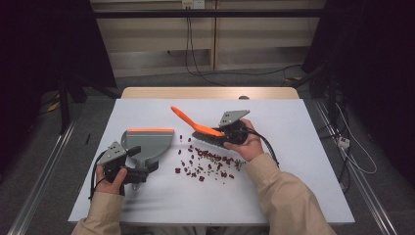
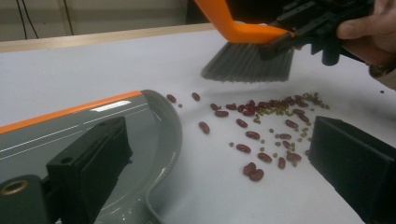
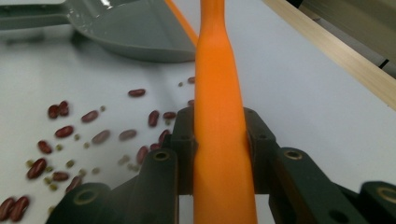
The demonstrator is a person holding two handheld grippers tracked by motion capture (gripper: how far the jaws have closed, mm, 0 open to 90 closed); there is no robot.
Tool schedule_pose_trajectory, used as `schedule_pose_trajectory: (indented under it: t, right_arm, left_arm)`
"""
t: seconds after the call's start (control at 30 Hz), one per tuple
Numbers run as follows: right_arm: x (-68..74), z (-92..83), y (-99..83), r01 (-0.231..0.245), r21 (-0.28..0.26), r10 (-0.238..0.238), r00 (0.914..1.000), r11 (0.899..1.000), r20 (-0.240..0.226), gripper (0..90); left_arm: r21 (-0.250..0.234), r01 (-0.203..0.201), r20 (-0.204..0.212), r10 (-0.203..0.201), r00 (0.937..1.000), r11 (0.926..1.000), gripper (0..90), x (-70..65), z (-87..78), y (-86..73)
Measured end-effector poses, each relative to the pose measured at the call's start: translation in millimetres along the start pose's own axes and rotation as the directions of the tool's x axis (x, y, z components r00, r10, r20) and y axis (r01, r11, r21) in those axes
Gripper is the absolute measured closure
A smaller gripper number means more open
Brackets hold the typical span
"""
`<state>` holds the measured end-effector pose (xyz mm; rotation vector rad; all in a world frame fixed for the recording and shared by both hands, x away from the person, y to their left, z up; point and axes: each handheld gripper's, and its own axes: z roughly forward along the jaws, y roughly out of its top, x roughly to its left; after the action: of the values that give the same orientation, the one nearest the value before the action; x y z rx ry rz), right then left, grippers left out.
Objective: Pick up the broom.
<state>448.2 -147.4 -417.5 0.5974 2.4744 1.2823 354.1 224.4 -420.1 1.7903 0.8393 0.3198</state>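
Two grippers working: right gripper (image 1: 226, 133) clamped on orange brush (image 1: 195, 122) handle, bristles just above far edge of bean scatter (image 1: 208, 164); left gripper (image 1: 142, 169) grips grey dustpan (image 1: 147, 142) handle, jaws wide around it, pan mouth facing beans, bare white table (image 1: 303, 161) beyond right hand

Right gripper (image 1: 221, 135) fingers clamped; left gripper (image 1: 138, 166) low, level
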Motion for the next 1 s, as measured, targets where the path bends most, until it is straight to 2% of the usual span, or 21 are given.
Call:
schedule_pose_trajectory:
  t: [0.3, 0.5, 0.53, 0.6, 0.73, 1.0]
  right_arm:
    - [-14.1, 35.7, 14.5, -0.017, -0.017, 0.018, 0.9979, 1.000, 0.061, 71.3]
    - [-16.8, 57.0, 18.9, 0.002, 0.022, -0.003, 0.9977, 1.000, 0.068, 71.3]
    - [-16.0, 59.8, 19.0, 0.013, 0.040, -0.016, 0.9980, 0.999, 0.062, 71.3]
    - [-13.3, 62.7, 18.8, 0.027, 0.038, -0.028, 0.9991, 0.999, 0.033, 71.3]
    - [-4.7, 61.7, 20.5, 0.096, 0.069, -0.096, 0.9953, 0.993, -0.003, 71.1]
    - [7.6, 50.9, 15.5, 0.138, 0.059, -0.133, 0.9874, 0.989, -0.087, 71.0]
  left_arm:
    - [0.001, 0.001, 0.003, -0.001, 1.0000, 1.0000, 5.2, 0.5, 0.4, -0.5]
    - [0.005, 0.000, 0.001, 0.000, 1.0000, 1.0000, 5.2, 1.5, -0.1, -0.9]
    - [0.004, 0.001, 0.001, -0.001, 1.0000, 1.0000, 5.2, 1.5, -0.1, -0.9]
    - [0.005, 0.000, 0.000, 0.000, 1.0000, 1.0000, 5.2, 1.5, -0.3, -0.9]
    - [0.008, 0.000, -0.003, 0.000, 1.0000, 1.0000, 5.2, 1.5, 0.0, -1.1]
    - [0.008, -0.004, -0.005, 0.004, 1.0000, 1.0000, 5.2, 1.6, -0.1, -1.1]
